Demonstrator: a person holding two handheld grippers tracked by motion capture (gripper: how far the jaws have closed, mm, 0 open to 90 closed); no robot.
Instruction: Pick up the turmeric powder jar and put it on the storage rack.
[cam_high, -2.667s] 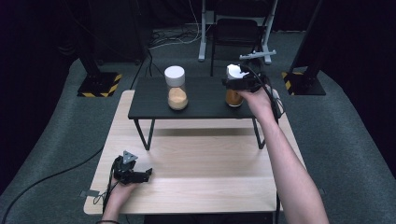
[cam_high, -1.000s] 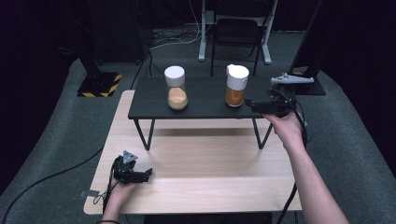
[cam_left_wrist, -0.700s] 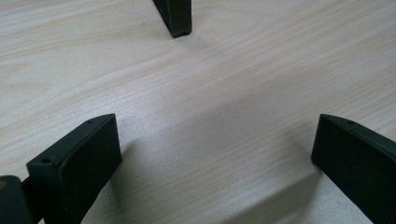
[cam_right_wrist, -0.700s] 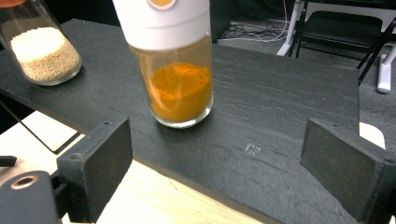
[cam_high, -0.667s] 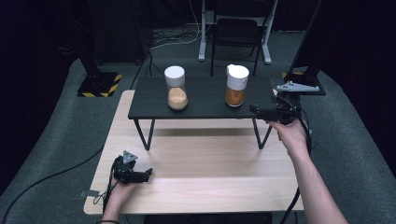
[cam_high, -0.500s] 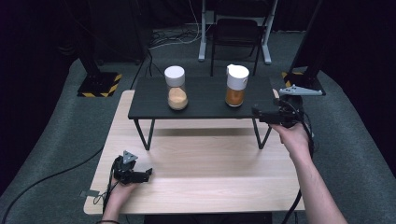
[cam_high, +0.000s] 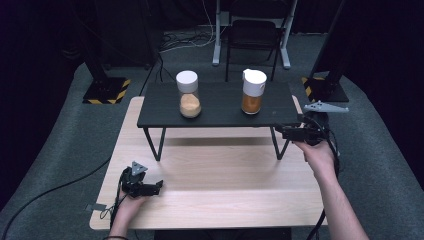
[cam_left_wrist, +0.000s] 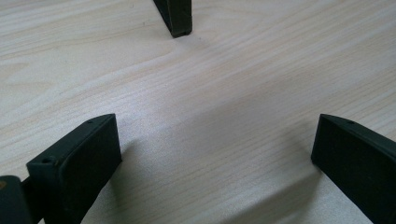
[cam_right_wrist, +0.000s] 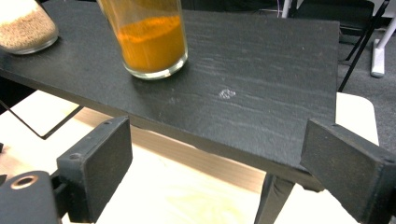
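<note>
Two jars stand on the black raised shelf (cam_high: 215, 102), and the one nearest our right gripper (cam_high: 286, 132) is the jar of orange powder (cam_high: 252, 93), toward the shelf's right end, with the jar of pale grains (cam_high: 189, 95) well apart to its left. We judge the orange jar to be clear glass or hard plastic: stiff, smooth and likely slippery, breakable if knocked over, and tall enough under its white lid (cam_high: 254, 76) to tip easily. About half full, it should be moderately heavy, so we would take it around the middle of the body, below the lid, jaws square to the wall. Our right gripper hangs at the shelf's front right corner, jaws spread wide and empty. Our left gripper (cam_high: 150, 188) rests low over the wooden table (cam_high: 225, 170) near its front left, jaws likewise apart, holding nothing. We can read no label, brand or writing on either jar.
</note>
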